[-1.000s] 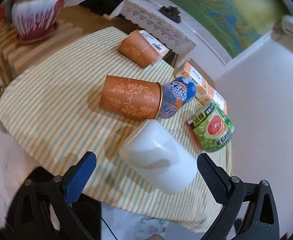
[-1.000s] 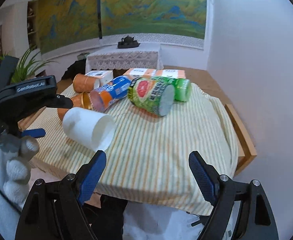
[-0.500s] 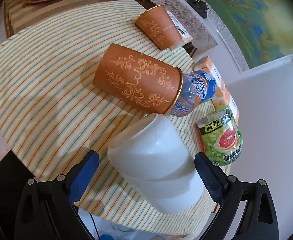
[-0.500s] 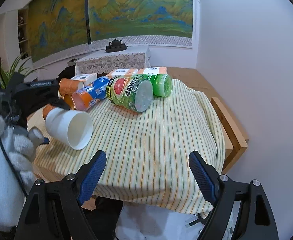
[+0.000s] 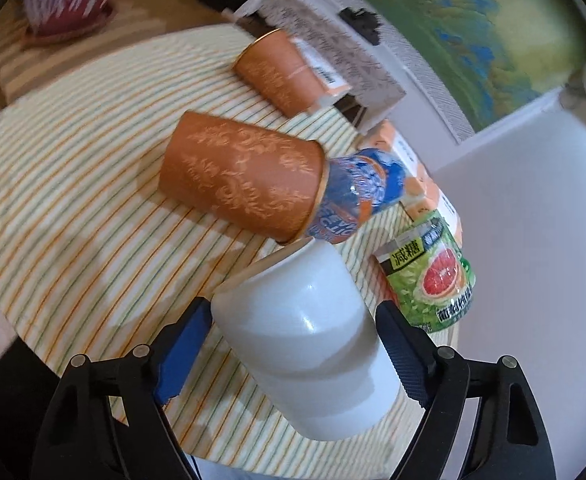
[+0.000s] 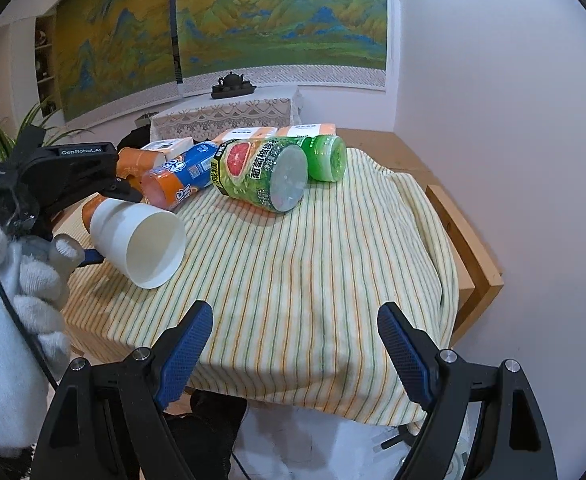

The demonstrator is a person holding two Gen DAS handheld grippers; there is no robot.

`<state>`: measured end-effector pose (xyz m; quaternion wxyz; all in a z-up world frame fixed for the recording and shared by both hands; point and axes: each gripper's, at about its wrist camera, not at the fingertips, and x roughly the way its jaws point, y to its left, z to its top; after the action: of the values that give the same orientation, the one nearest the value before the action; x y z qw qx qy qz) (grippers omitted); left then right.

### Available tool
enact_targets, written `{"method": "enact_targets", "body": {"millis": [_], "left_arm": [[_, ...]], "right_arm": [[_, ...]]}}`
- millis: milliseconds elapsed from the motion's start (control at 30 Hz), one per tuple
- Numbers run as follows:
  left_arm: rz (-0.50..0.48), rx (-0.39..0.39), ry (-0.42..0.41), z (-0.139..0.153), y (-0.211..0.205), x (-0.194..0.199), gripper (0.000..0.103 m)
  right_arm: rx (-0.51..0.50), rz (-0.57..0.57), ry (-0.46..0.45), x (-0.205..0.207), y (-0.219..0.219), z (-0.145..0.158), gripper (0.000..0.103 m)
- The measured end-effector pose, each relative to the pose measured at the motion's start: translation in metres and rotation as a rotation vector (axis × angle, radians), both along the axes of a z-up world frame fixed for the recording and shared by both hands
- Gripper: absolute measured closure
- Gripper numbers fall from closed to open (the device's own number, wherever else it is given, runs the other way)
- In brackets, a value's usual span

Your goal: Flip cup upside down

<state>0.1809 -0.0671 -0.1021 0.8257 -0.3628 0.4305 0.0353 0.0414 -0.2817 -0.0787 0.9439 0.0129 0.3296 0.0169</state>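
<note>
White cup (image 5: 313,344) clamped sideways in left tool (image 5: 293,336); right tool (image 6: 293,344) apart, empty.

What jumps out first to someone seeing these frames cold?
The white cup lying on its side between the fingers of the left gripper, its open mouth facing the right camera. Behind it on the striped cloth lies a jumble of tipped things: two orange patterned cups, a blue and orange bottle and a green grapefruit can. The right gripper hangs open at the near edge, holding nothing.
</note>
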Motion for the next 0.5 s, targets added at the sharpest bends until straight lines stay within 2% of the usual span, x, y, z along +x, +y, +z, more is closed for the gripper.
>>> {"method": "enact_targets", "body": {"millis": [133,233,500], "left_arm": [[-0.046,0.116,-0.069,0.012,-0.018,-0.005,0.018],[-0.076,0.172,-0.111,0.016,-0.029,-0.011,0.018],[-0.172,0.377,-0.282,0.026,-0.064,-0.044,0.019]], "right_arm": [[0.018,-0.006,0.008,0.003,-0.003,-0.005,0.022],[0.048,-0.007,0.022,0.007,-0.008,-0.009,0.022],[0.087,-0.017,0.030,0.012,-0.016,-0.014,0.022]]}}
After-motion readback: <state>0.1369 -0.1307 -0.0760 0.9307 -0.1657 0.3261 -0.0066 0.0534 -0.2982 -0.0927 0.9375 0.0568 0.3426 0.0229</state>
